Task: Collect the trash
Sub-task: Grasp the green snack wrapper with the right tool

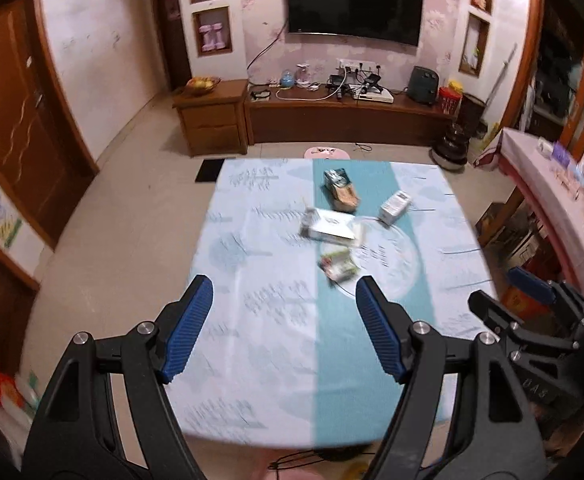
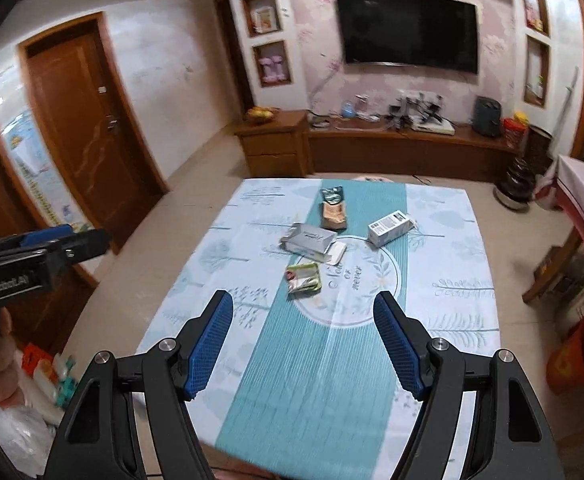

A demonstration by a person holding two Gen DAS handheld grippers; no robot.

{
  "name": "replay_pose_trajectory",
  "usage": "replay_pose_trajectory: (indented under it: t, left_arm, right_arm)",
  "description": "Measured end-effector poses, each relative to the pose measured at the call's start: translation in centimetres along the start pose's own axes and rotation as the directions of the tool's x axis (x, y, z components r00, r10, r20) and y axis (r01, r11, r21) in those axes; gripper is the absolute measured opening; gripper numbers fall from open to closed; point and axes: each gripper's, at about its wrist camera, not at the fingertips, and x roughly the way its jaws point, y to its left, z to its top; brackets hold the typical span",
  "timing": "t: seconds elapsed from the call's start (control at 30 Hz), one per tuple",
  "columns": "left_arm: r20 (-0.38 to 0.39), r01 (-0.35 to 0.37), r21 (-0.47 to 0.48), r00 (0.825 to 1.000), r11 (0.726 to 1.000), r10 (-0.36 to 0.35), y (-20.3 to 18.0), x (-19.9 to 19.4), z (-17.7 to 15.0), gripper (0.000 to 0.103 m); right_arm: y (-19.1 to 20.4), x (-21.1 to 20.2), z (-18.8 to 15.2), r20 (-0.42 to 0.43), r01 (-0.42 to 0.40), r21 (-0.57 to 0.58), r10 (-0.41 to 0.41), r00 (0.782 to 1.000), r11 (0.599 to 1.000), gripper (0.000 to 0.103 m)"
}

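Right wrist view: a green snack wrapper (image 2: 303,277) lies near the middle of the cloth-covered table (image 2: 443,312), with a flattened grey carton (image 2: 309,239), a white box (image 2: 389,227) and a brown packet (image 2: 333,210) beyond it. The right gripper (image 2: 305,340) hangs above the near edge, jaws wide and empty. The left gripper (image 1: 284,324), also wide and empty, hovers alongside. A wall television (image 2: 409,34) hangs behind.

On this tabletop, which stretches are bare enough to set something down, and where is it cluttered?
The tablecloth is bare across its near half, from the green wrapper to the near edge, and along both pale side strips. Clutter sits mid-table toward the far edge: grey flat box, white carton, brown packet. Both the left gripper and right gripper hang open and empty over the near part.
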Motion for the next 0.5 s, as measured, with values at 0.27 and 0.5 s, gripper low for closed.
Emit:
replay_pose_trajectory:
  t: [0.27,0.5]
  left_arm:
    - [-0.073,0.048,0.110,0.997,0.993,-0.040,4.7,13.0,5.2,0.072]
    - [-0.194,0.114,0.176,0.978,0.978,-0.079,5.2,24.4,6.1,0.072]
  right_arm:
    - [0.9,15.9,2.2,-0.228,0.075,0.171,-0.034,0.973,0.982,0.067]
    - [-1.5,28.0,-1.2,-0.356,0.119,0.441,0.051,0.933,0.890,0.055]
